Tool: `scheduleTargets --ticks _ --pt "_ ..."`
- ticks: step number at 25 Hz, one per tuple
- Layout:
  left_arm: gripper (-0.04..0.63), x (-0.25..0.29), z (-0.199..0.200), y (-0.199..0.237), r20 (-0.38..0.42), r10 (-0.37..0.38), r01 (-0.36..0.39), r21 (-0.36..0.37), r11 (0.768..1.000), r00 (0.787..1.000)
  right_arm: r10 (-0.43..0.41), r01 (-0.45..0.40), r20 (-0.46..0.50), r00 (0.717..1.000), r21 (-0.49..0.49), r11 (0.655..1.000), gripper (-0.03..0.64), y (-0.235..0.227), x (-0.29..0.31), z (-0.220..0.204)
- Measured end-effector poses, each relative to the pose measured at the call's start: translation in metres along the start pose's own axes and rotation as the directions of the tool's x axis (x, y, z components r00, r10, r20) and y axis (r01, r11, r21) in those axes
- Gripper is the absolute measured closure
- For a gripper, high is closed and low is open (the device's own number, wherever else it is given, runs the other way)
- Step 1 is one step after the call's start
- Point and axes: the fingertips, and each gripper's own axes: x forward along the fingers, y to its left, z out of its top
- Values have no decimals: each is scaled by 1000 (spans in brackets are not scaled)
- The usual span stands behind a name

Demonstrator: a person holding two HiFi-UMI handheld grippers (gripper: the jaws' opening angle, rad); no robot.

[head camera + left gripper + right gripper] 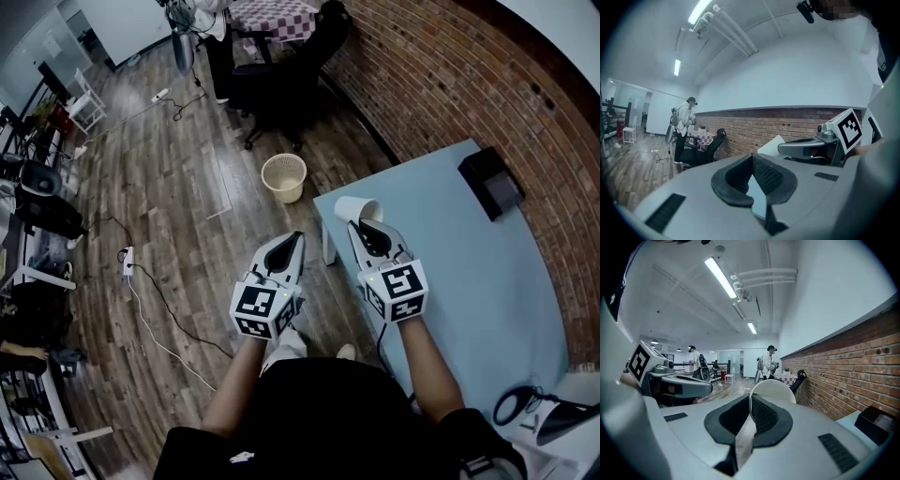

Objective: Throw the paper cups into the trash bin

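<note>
Paper cup (352, 208), white, is pinched by its rim in the right gripper (364, 225), which the person holds over the near left corner of a pale blue table (469, 272). The right gripper view shows the jaws nearly together, with the thin cup wall between the pads and the round white cup (773, 387) sticking out just past the tips. Just to its left, the left gripper (297, 236) is held out over the wooden floor (178, 216), beside the table edge and level with the other. Its jaws meet at the tips and have nothing between them. A black box (490, 181) sits on the far side of the table, near a brick wall (450, 66). Beyond both grippers, a round cream trash bin (284, 176) stands on the floor, well apart from the cup and off the table's far left corner. Farther on is a black office chair (281, 84), and a person (683, 129) stands by a checked tablecloth (277, 17).
</note>
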Motion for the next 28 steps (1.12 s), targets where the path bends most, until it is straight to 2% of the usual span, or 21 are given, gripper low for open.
scheduleTargets --ticks 15,28 --pt "586 -1 36 147 51 45 -45 -12 999 998 38 -38 43 998 -3 999 597 47 127 45" --pt "586 -15 47 228 77 37 -37 -5 999 996 35 -35 76 996 0 999 597 88 195 69"
